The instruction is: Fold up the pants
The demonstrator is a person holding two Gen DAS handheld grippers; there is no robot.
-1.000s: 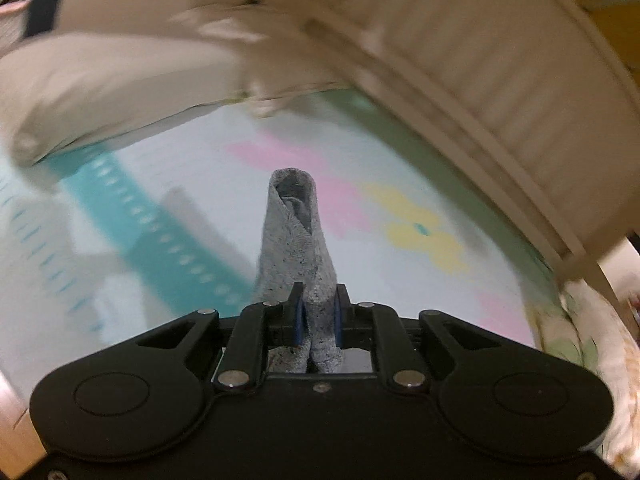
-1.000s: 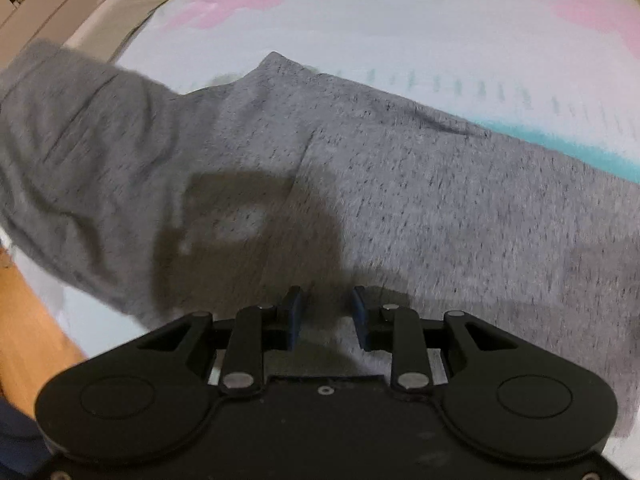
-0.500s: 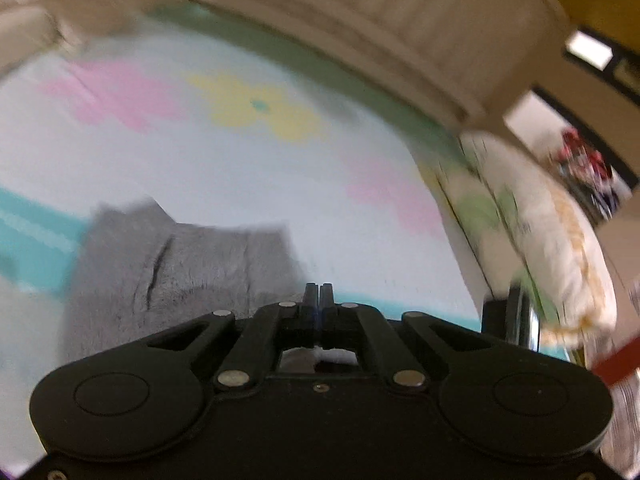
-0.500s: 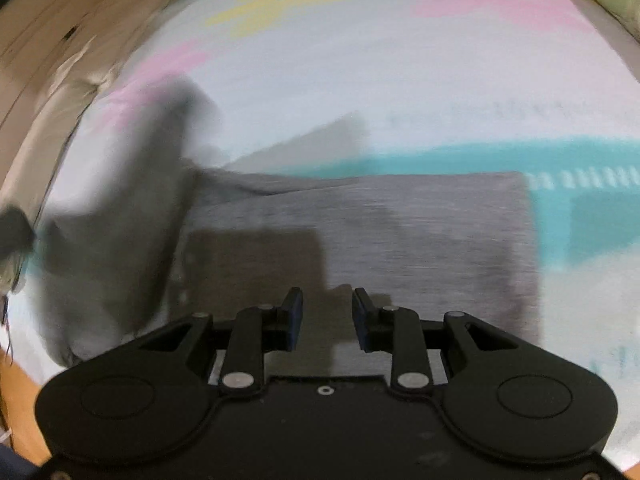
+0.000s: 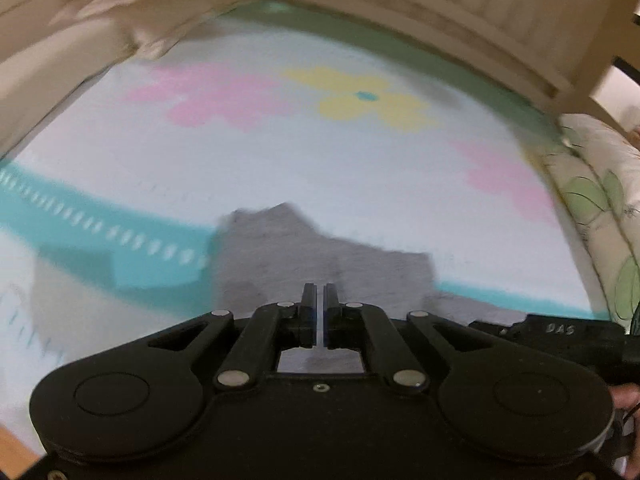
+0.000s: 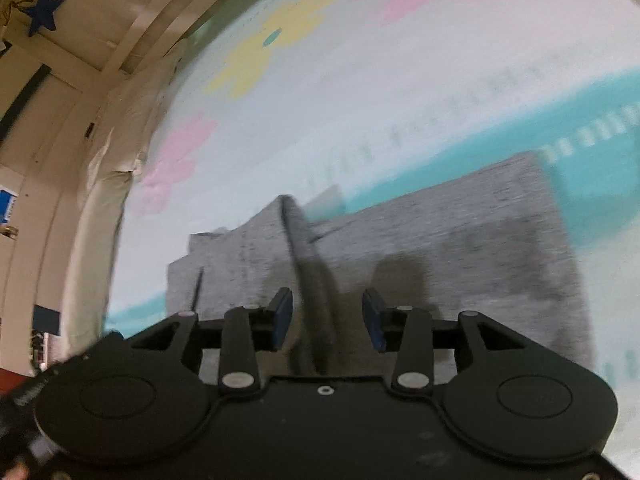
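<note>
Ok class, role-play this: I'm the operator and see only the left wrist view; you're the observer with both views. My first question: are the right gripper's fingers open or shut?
Observer: Open. The right gripper hovers over the grey pants with its fingers wide apart.
Operator: Is anything between them?
Observer: Yes, a raised fold of the pants runs between them; neither finger seems to touch it, though the picture is blurred.
Operator: Any landmark on that side?
Observer: A blue star is fixed to the cream wall, at the upper left of the right wrist view.
</note>
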